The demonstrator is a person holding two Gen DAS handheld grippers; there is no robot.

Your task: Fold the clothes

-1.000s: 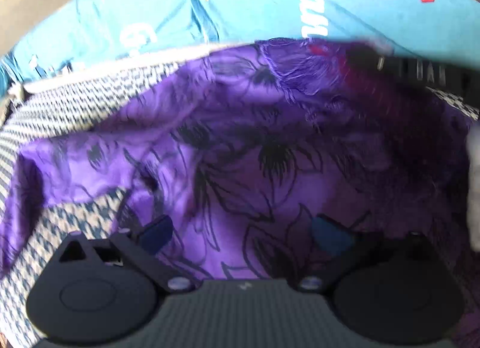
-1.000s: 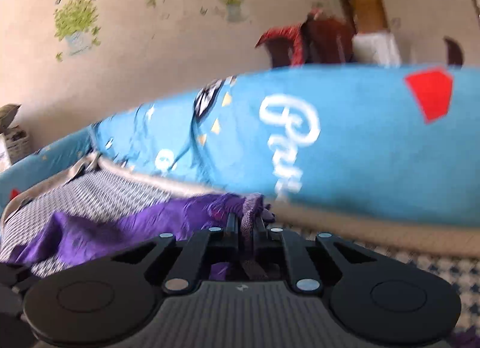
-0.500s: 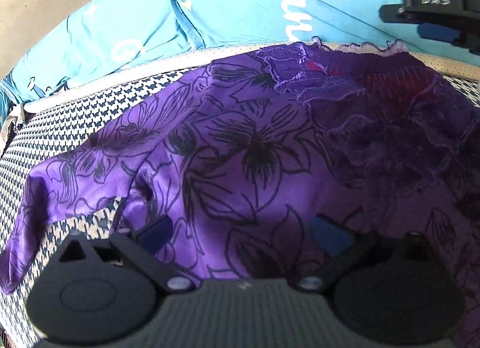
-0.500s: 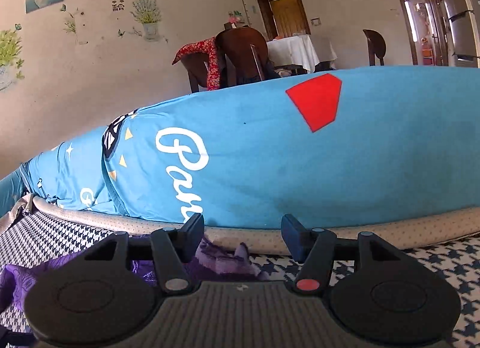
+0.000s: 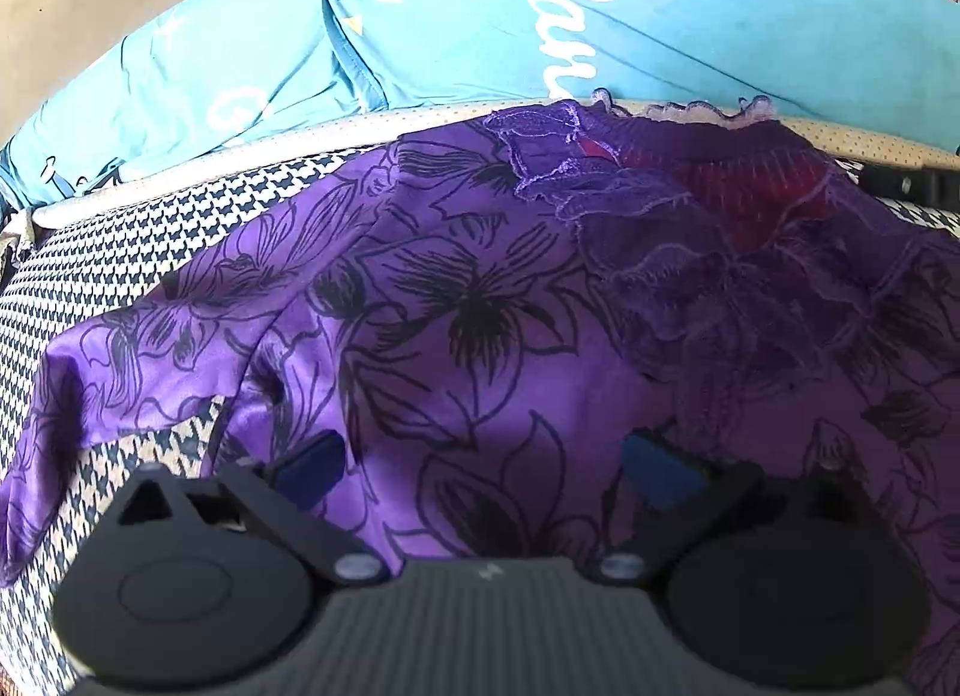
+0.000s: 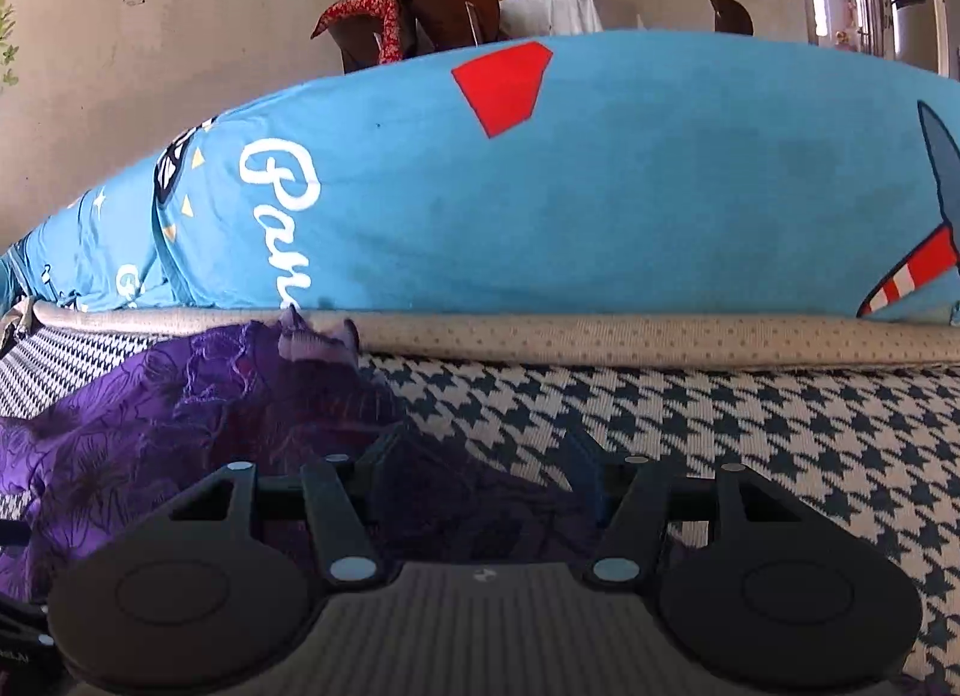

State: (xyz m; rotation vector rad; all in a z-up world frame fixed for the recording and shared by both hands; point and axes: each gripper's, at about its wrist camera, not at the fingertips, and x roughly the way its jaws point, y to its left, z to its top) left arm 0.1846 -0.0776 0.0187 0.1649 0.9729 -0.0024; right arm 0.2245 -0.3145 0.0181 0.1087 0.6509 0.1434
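Jaws of both the left gripper [image 5: 486,471] and right gripper [image 6: 486,471] stand apart, holding nothing, low over the purple floral garment [image 5: 480,300] spread on the houndstooth cushion [image 6: 750,426]. Slippery satin could slide or bunch if pinched through one layer only.

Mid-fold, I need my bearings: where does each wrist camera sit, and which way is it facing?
Left wrist: behind the open left gripper, looking down and forward over the purple garment toward the blue pillow.
Right wrist: behind the open right gripper, low over the houndstooth cover, facing the pillow and the room beyond.
Shared: garment, pillow, cover.
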